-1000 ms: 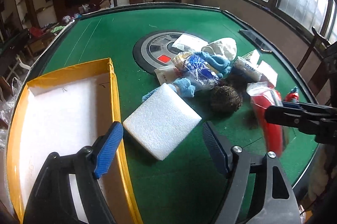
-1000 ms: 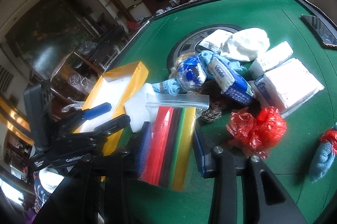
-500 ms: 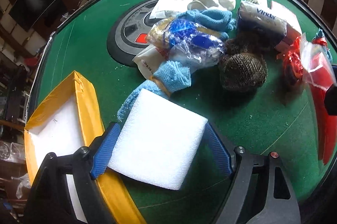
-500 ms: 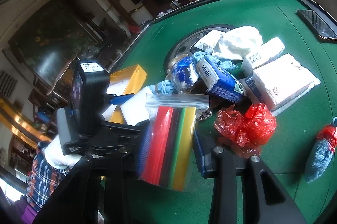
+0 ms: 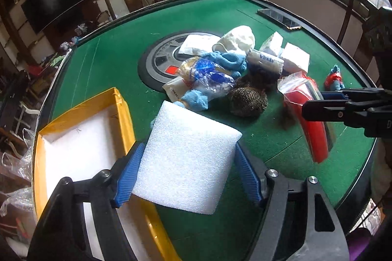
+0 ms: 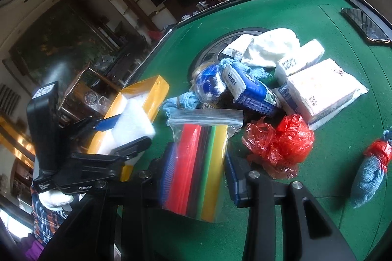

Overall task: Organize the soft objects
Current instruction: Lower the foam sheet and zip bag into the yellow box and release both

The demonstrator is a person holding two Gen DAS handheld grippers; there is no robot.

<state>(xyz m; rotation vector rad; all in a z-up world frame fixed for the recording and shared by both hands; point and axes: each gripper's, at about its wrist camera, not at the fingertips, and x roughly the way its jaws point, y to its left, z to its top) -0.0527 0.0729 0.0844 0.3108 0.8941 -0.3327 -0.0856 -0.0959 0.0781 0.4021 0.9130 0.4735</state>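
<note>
My left gripper [image 5: 188, 175] is shut on a white foam block [image 5: 186, 158] and holds it lifted above the green table, beside the yellow box [image 5: 122, 114] on the left. The block also shows in the right wrist view [image 6: 132, 123], by the yellow box [image 6: 152, 89]. My right gripper [image 6: 198, 170] is shut on a clear zip bag of coloured sheets [image 6: 198, 163]; it also shows in the left wrist view [image 5: 308, 114]. A pile of soft goods lies mid-table: tissue packs [image 6: 318, 87], a blue cloth [image 5: 227, 60], a brown scrubber [image 5: 247, 101].
A red plastic bag [image 6: 281, 143] lies right of the zip bag. A blue cloth roll tied in red [image 6: 370, 170] lies at the far right. A phone [image 6: 365, 25] rests on the table's far edge. A round grey panel [image 5: 161, 60] sits in the table centre.
My left gripper moved forward around the foam block, shut on it and lifted it off the table. My right gripper kept hold of the zip bag, nearly still.
</note>
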